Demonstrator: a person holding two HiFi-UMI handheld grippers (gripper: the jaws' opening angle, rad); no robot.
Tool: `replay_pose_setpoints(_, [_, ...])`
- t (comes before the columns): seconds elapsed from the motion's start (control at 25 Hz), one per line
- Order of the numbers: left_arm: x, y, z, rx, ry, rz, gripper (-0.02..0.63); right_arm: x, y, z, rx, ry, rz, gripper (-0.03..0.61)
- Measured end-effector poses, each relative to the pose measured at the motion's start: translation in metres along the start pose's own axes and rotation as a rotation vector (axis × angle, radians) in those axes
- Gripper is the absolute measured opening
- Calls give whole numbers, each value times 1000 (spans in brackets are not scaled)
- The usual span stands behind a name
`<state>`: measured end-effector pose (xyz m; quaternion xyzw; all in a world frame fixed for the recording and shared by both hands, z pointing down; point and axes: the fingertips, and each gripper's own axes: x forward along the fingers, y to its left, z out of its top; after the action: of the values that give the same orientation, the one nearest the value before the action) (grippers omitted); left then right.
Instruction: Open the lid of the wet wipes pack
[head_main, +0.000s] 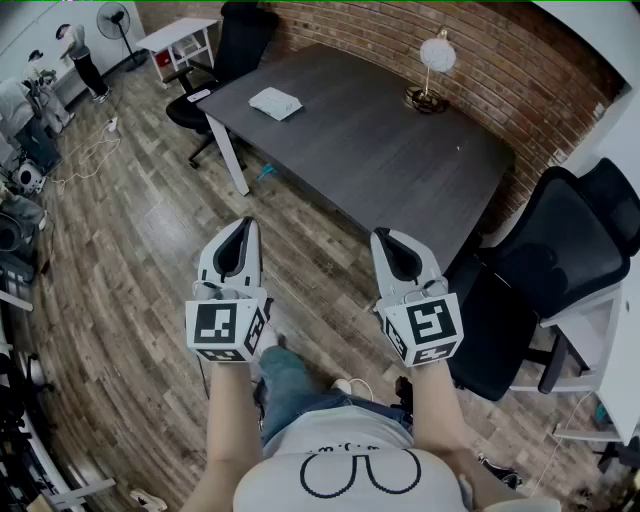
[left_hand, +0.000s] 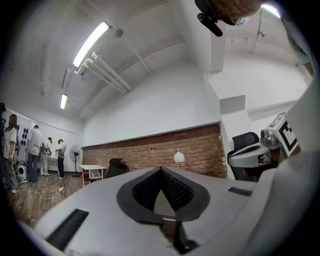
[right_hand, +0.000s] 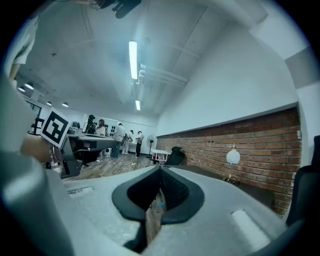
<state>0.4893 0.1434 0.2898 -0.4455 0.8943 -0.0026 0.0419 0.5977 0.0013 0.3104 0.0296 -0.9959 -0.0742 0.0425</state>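
The wet wipes pack (head_main: 275, 103) lies flat near the far left corner of the dark table (head_main: 380, 160), well apart from both grippers. The left gripper (head_main: 244, 226) and right gripper (head_main: 384, 238) are level, side by side over the wood floor (head_main: 140, 260). Each has its jaws pressed together, empty. A globe lamp (head_main: 433, 62) stands by the brick wall.

White wipes pack (head_main: 275, 103) flat on table (head_main: 400, 150)

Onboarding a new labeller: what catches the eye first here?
The left claw and right claw, both shut and empty, are held out side by side over the wood floor, low centre. Beyond them a dark table by the brick wall carries the white wet wipes pack near its left end and a globe lamp further right.
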Motion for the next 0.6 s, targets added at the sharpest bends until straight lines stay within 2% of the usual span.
replay_pose_setpoints(0.28, [32, 48, -7, 12, 5, -18, -2, 55, 6, 2, 0, 10, -23, -3])
replay_pose_setpoints(0.6, [92, 156, -22, -4, 5, -48, -2, 169, 32, 12, 6, 6, -54, -3])
